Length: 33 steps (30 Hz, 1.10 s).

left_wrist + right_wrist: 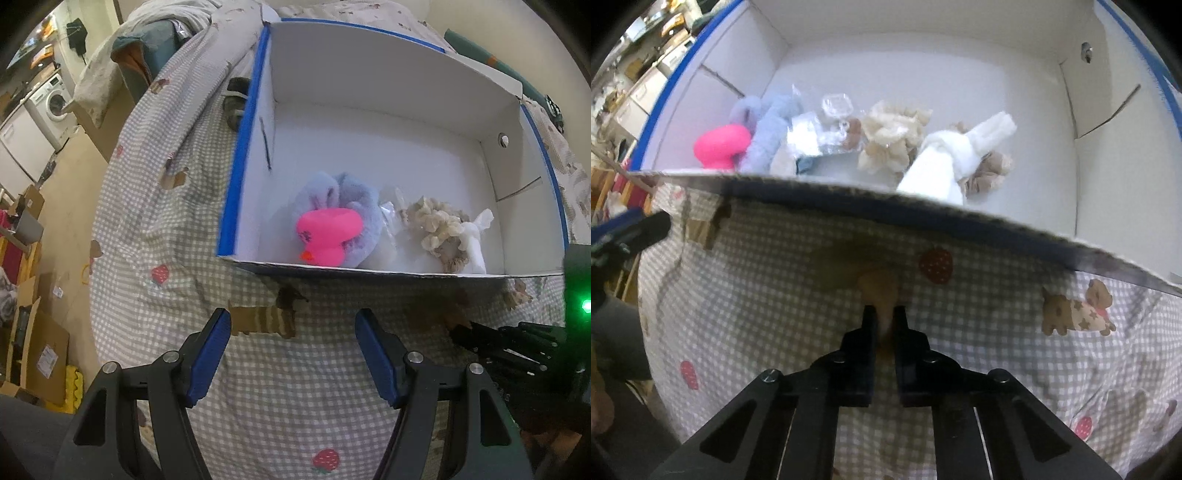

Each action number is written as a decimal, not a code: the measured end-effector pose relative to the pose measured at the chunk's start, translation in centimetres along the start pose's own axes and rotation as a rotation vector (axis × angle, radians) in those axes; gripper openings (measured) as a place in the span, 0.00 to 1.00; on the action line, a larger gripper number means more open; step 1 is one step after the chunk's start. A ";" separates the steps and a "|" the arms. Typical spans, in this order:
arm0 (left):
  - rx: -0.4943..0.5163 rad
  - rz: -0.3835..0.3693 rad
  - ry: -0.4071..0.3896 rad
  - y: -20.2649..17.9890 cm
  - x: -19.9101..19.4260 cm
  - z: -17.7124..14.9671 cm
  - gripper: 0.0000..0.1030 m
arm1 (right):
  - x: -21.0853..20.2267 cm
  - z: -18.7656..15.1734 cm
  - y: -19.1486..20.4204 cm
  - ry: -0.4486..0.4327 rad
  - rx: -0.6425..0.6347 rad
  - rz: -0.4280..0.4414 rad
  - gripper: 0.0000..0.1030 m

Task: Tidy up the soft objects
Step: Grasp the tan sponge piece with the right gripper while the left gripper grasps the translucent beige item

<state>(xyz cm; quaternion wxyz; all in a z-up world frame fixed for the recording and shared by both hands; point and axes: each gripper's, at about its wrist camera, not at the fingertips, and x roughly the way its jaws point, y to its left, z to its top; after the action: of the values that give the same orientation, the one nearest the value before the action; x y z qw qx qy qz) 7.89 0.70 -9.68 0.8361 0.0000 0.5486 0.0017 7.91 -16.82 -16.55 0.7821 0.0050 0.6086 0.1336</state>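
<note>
A: Where do the soft things sit?

B: In the white box with blue edging (pixel 388 155), which rests on the checked bedspread (pixel 155 229). In the left wrist view they crowd the lower middle of the frame, along the box's near wall: a pink duck-like toy (pixel 327 236) lies against a fluffy lavender plush (pixel 347 195), then a clear plastic packet (pixel 389 218), then a cream ruffled scrunchie (pixel 439 225) touching a white cloth piece (pixel 474 236).

A: And the left claw (pixel 293 334)?

B: Wide apart, blue pads showing, gripping nothing, low in the frame over the bedspread just short of the box.

A: The right claw (pixel 885 325)?

B: In the right wrist view it sits at lower centre, nearly together, clamped on a small tan soft object (pixel 879 286) that pokes out past the tips. It is blurred, so I cannot tell what it is. It is in front of the box's near wall, outside the box.

A: Anything else?

B: A washing machine (pixel 53 101) at the upper left of the left wrist view.
</note>
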 end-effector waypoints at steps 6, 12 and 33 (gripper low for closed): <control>0.098 -0.006 0.024 -3.3 1.2 -0.2 0.65 | -3.3 -0.3 -2.5 -0.049 0.140 0.128 0.08; 0.314 -0.118 0.132 -8.6 4.2 -1.8 0.64 | -5.0 -1.1 -4.8 -0.067 0.178 0.116 0.08; 0.342 -0.280 0.105 -11.3 8.1 1.1 0.06 | -5.4 -3.9 -9.1 -0.062 0.254 0.108 0.08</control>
<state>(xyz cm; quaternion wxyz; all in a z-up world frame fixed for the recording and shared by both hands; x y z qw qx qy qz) 12.18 -10.57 -16.69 0.7863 0.0654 0.5784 -0.2072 4.86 -27.39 -13.98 0.7854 0.1410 0.5949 0.0971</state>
